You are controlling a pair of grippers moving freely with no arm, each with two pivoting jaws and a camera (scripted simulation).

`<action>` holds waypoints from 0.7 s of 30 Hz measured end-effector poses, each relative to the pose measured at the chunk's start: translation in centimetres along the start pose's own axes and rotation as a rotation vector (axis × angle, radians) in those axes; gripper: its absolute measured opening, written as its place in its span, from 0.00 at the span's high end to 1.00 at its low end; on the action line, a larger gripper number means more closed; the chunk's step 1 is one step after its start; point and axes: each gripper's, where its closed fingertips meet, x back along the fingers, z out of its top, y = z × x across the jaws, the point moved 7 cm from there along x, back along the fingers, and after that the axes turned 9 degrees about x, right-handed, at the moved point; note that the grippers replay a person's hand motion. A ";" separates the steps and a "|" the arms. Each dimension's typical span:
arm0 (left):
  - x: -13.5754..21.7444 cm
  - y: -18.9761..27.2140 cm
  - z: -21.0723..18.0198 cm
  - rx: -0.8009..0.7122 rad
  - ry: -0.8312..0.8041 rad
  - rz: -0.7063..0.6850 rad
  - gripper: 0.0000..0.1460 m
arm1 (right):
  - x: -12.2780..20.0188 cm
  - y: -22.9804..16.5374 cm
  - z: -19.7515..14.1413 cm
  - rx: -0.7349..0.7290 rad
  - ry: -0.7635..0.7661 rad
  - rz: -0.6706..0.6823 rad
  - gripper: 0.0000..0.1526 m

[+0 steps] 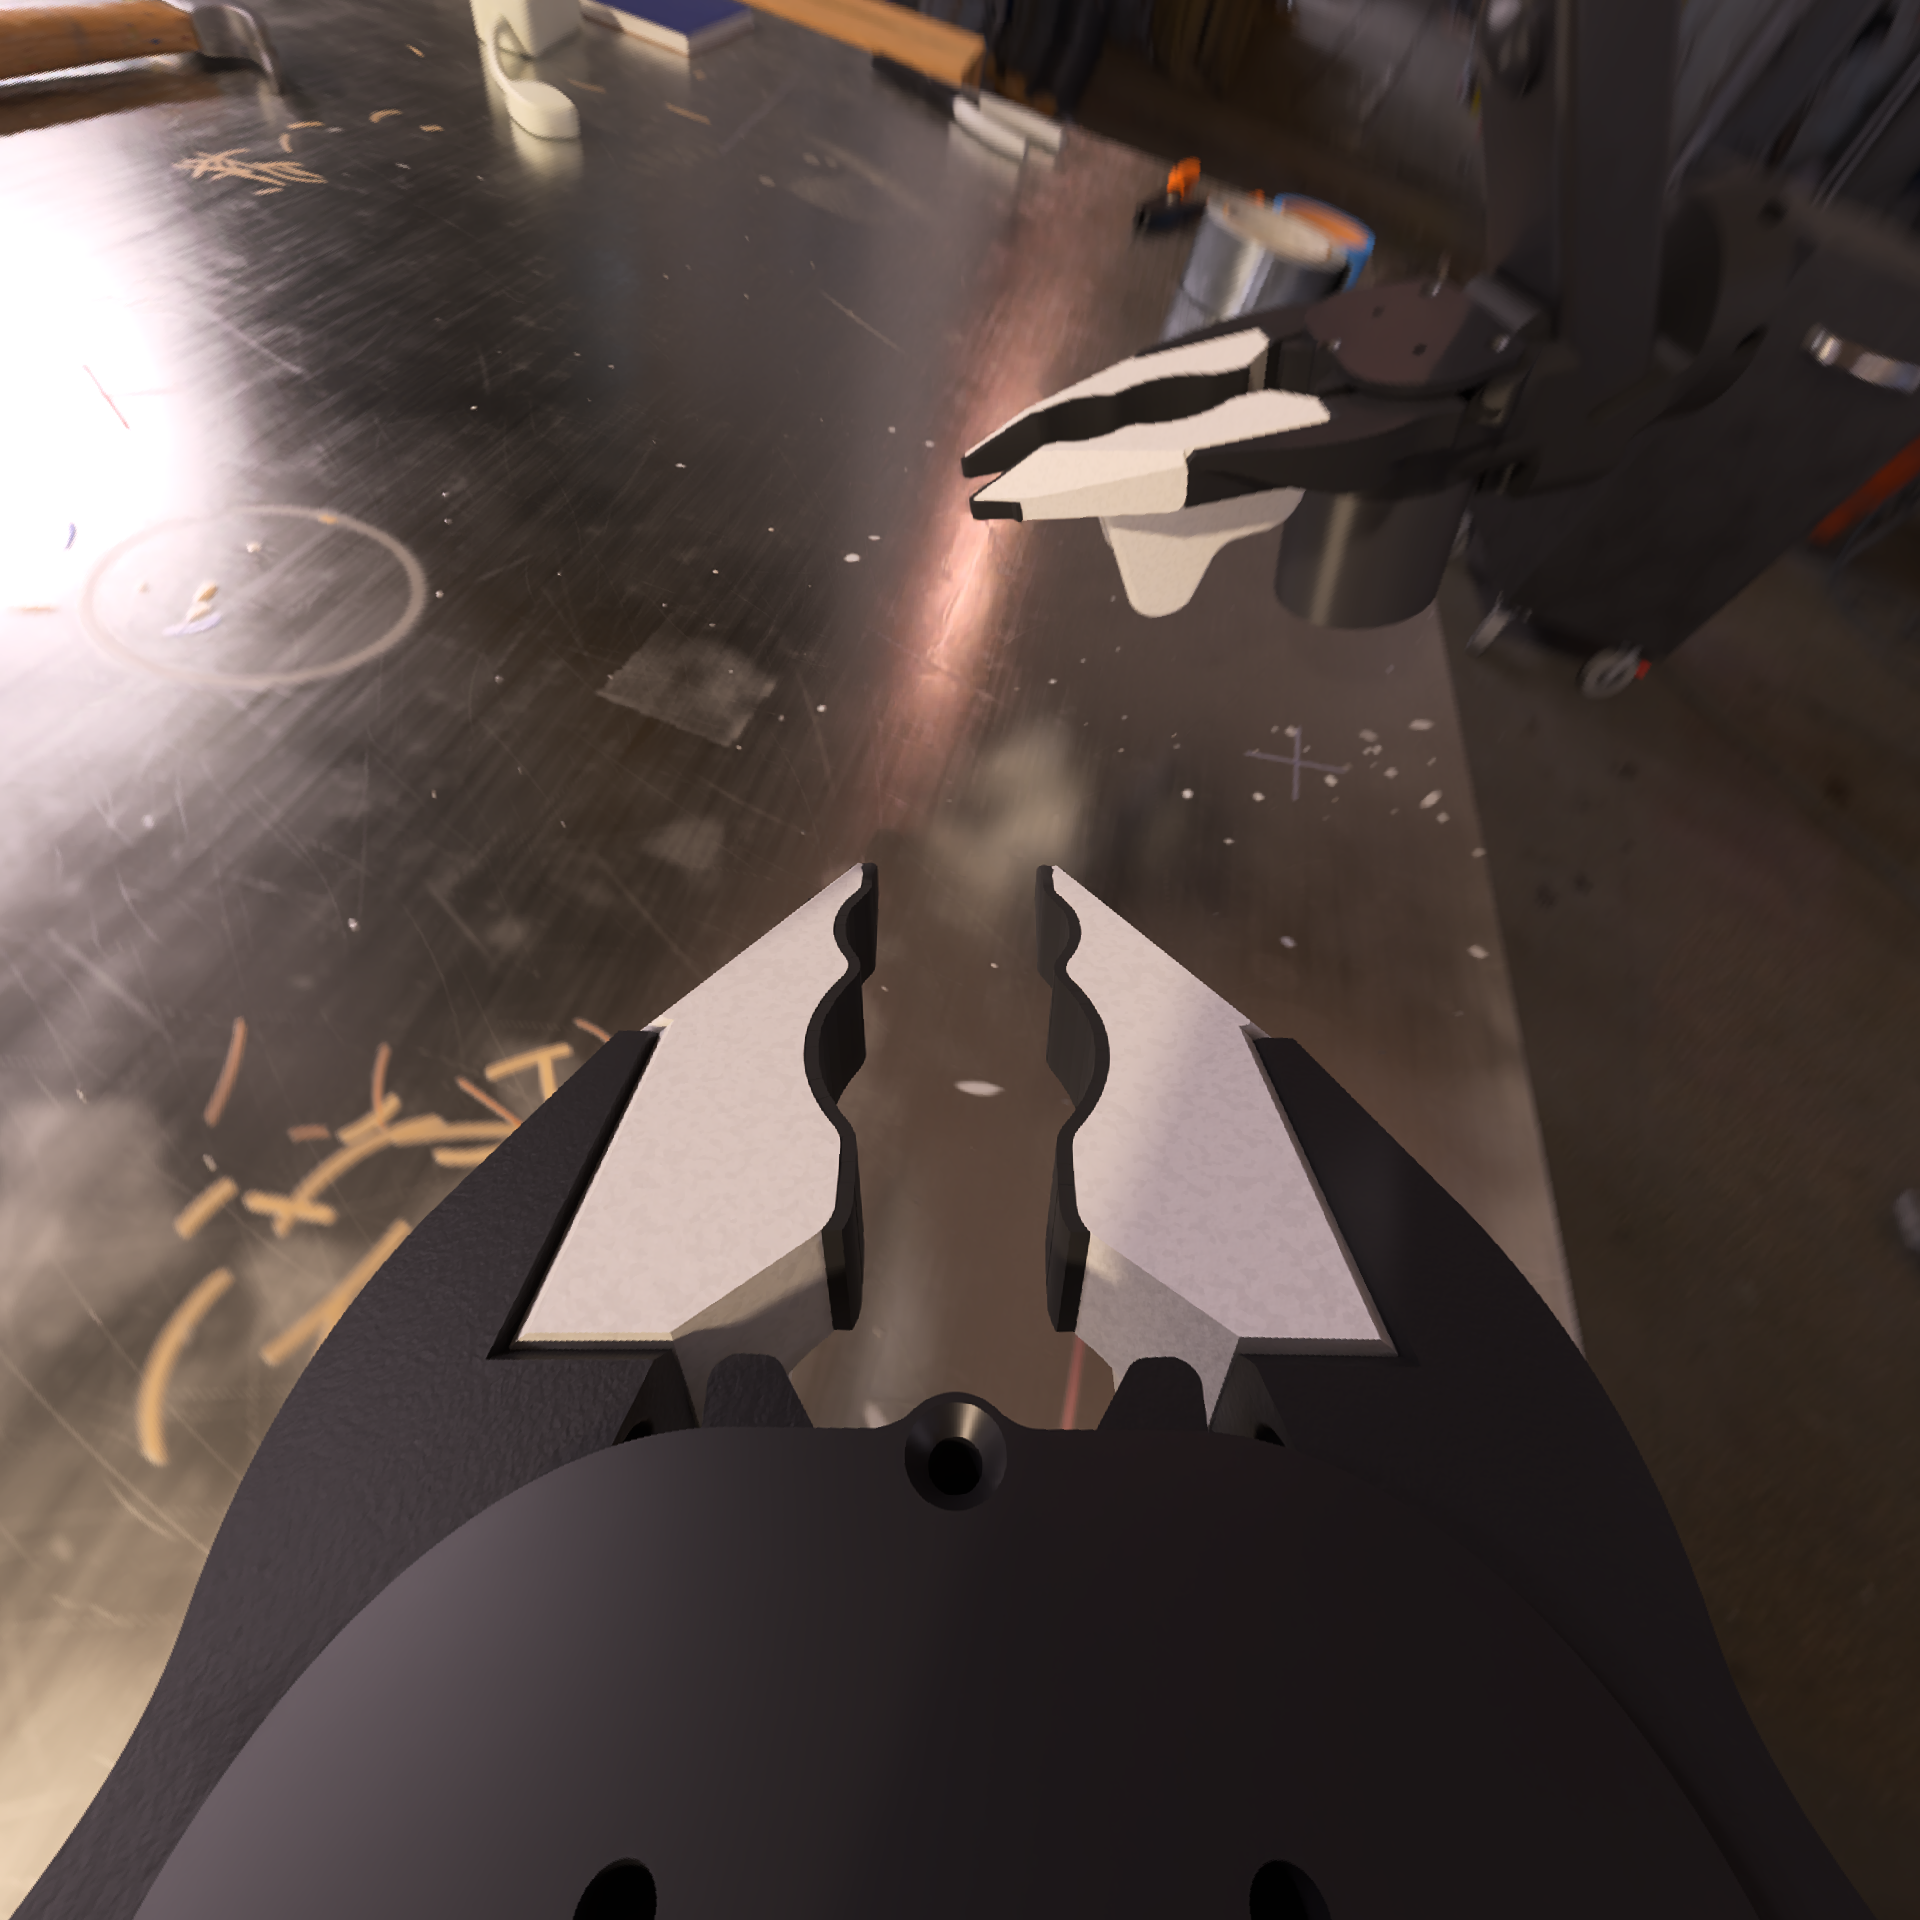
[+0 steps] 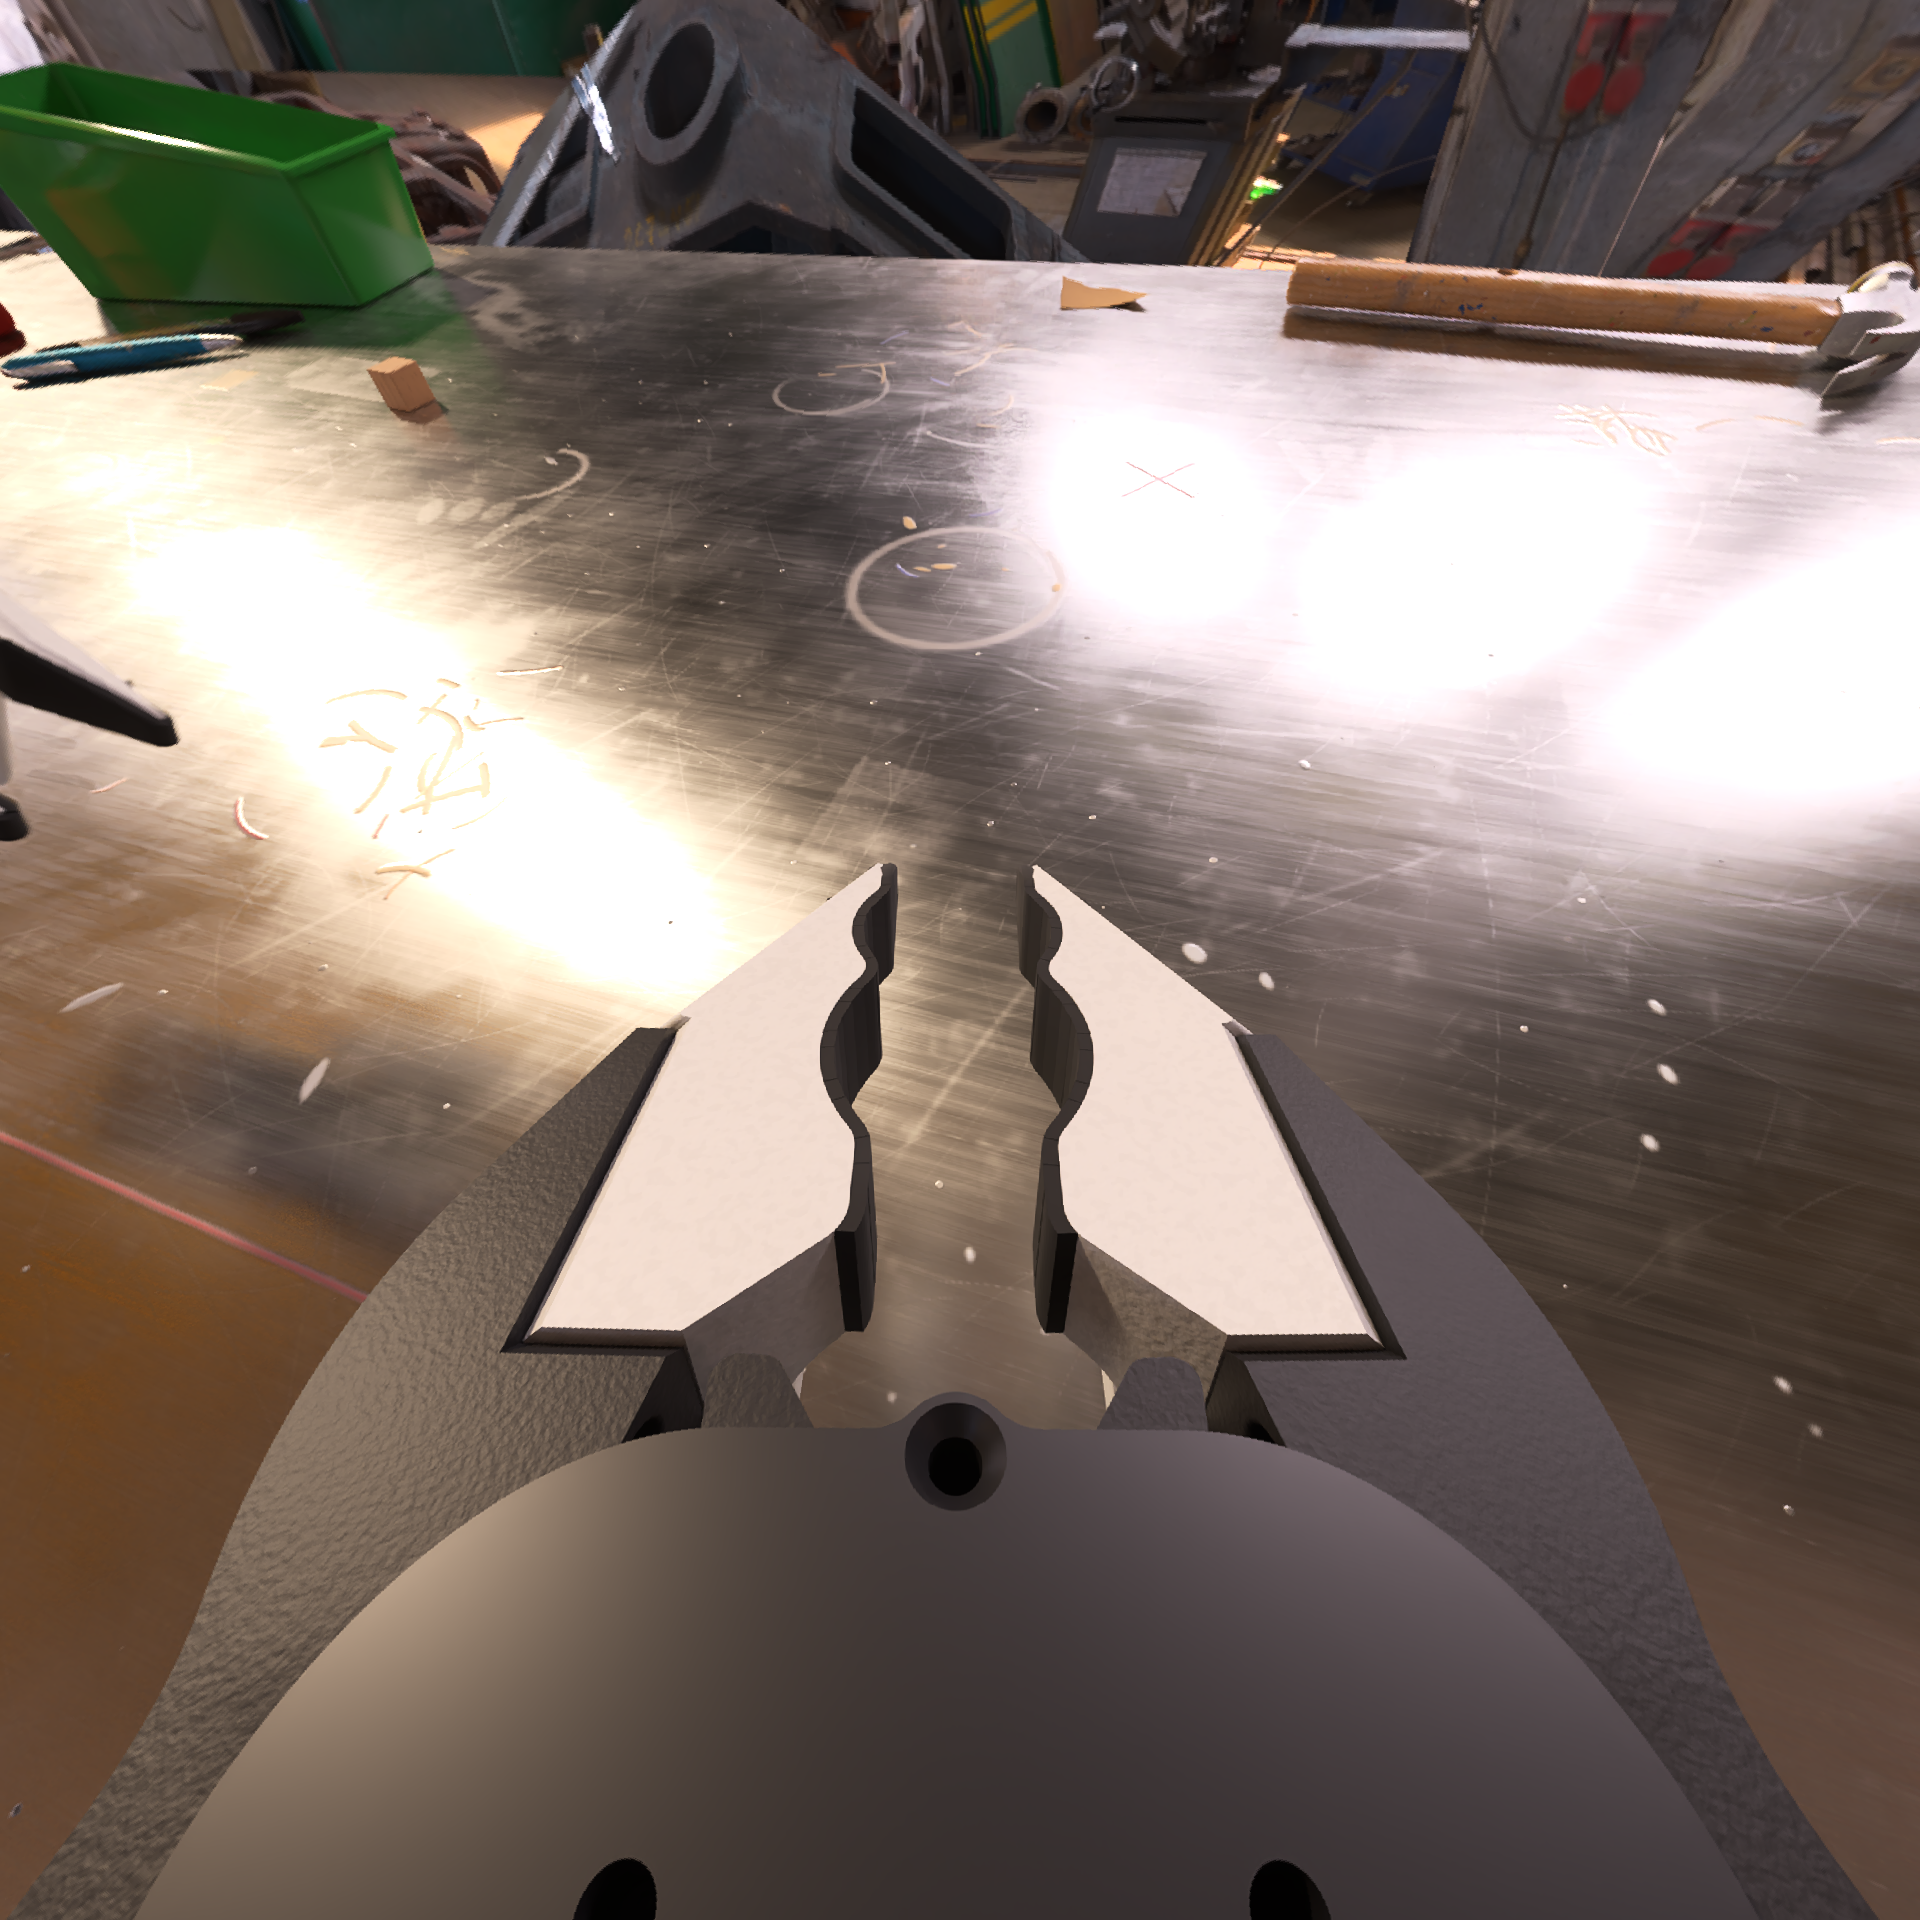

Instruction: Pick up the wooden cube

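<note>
The wooden cube (image 2: 400,384) is a small tan block. It sits on the scratched metal table (image 2: 1351,935) at the far left of the right wrist view, well ahead and left of my right gripper (image 2: 961,883). That gripper is open and empty, low over the table. My left gripper (image 1: 956,883) is also open and empty above the table. The cube does not show in the left wrist view. The right gripper shows there too (image 1: 982,483), at the upper right. One finger (image 2: 94,701) of the left gripper pokes in at the left edge of the right wrist view.
A green bin (image 2: 208,197) stands behind the cube, with a blue pen-like tool (image 2: 114,353) to its left. A wooden-handled hammer (image 2: 1558,301) lies at the far right. Tape rolls (image 1: 1262,260) and a white object (image 1: 530,62) sit near the table's edges.
</note>
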 end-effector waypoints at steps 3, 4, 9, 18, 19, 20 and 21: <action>1.9 0.1 -1.2 0.071 0.067 0.018 0.79 | 0.2 -0.1 0.0 -0.009 0.015 0.016 0.85; 2.6 0.0 -1.4 0.061 0.081 0.057 0.80 | 0.1 -0.1 0.0 -0.012 0.021 0.019 0.85; 5.4 -1.9 -1.6 0.000 0.140 0.179 0.81 | -0.6 -0.2 0.4 -0.016 0.050 0.035 0.85; 7.3 -5.2 -2.3 0.015 0.133 0.254 0.82 | -3.3 0.0 1.9 -0.021 0.136 0.072 0.85; 7.6 -5.4 -2.2 0.020 0.135 0.241 0.82 | -3.8 -0.2 2.1 -0.040 0.143 0.086 0.85; 8.1 -5.5 -2.0 0.020 0.129 0.219 0.82 | -4.3 -0.4 2.2 -0.058 0.148 0.098 0.85; 8.8 -5.6 -1.5 0.011 0.116 0.185 0.82 | -4.8 -0.6 2.4 -0.067 0.149 0.114 0.85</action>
